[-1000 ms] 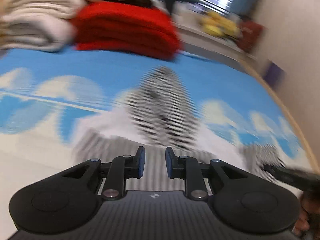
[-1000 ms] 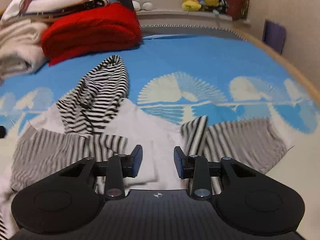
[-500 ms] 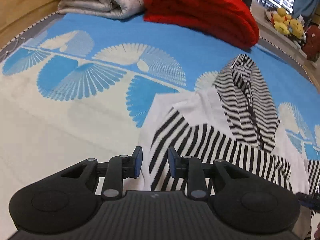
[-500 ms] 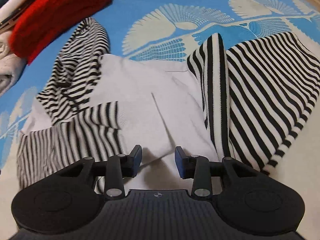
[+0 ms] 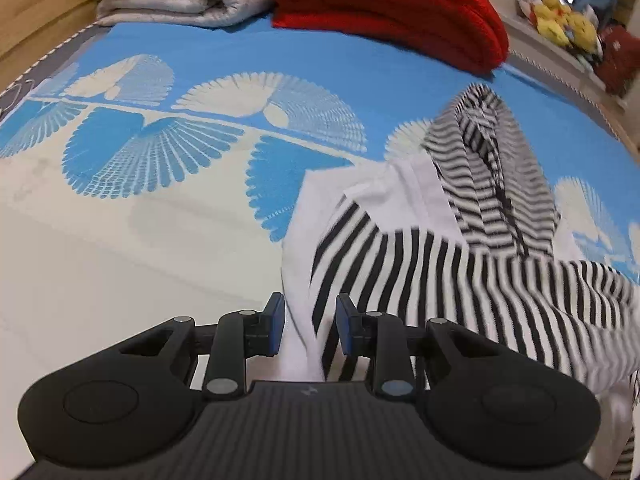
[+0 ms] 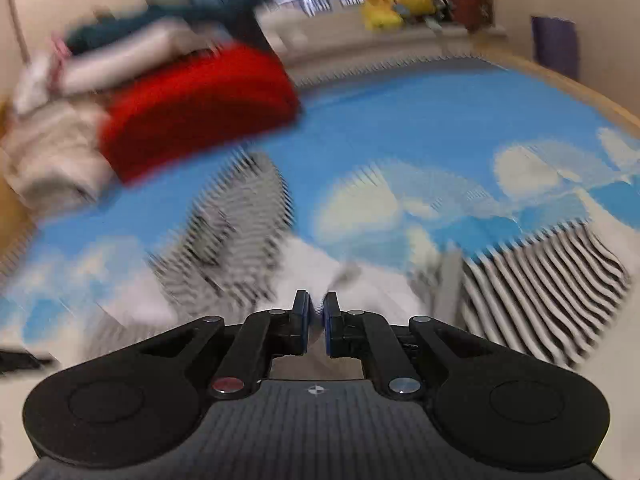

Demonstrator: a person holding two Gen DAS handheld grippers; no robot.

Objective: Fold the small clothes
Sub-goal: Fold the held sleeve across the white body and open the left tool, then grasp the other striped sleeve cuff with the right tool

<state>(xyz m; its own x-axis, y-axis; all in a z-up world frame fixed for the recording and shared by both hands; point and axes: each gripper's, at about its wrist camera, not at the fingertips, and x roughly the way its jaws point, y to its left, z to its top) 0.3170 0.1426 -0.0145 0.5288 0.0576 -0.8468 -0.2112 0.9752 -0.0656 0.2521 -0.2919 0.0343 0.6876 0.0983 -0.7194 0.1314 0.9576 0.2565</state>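
Striped hoodie (image 5: pixel 460 264) lies lengthwise, hood (image 5: pixel 496 168) pointing toward red blanket (image 5: pixel 392 8).

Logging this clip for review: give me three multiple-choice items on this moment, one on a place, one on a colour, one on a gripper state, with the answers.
1. Where does the striped hood lie?
A. on the blue and white bedspread
B. on top of the red blanket
C. on the windowsill

2. What colour are the garment's stripes?
A. red and white
B. black and white
C. blue and yellow

3. How do the right gripper fingers stand?
A. spread wide
B. nearly together
C. out of view

Answers: 1 A, the hood lies flat on the bedspread, short of the red blanket. 2 B, dark bands on white cloth. 3 B, only a thin gap shows; they have just been closing, on pale cloth it seems, though blur hides it.
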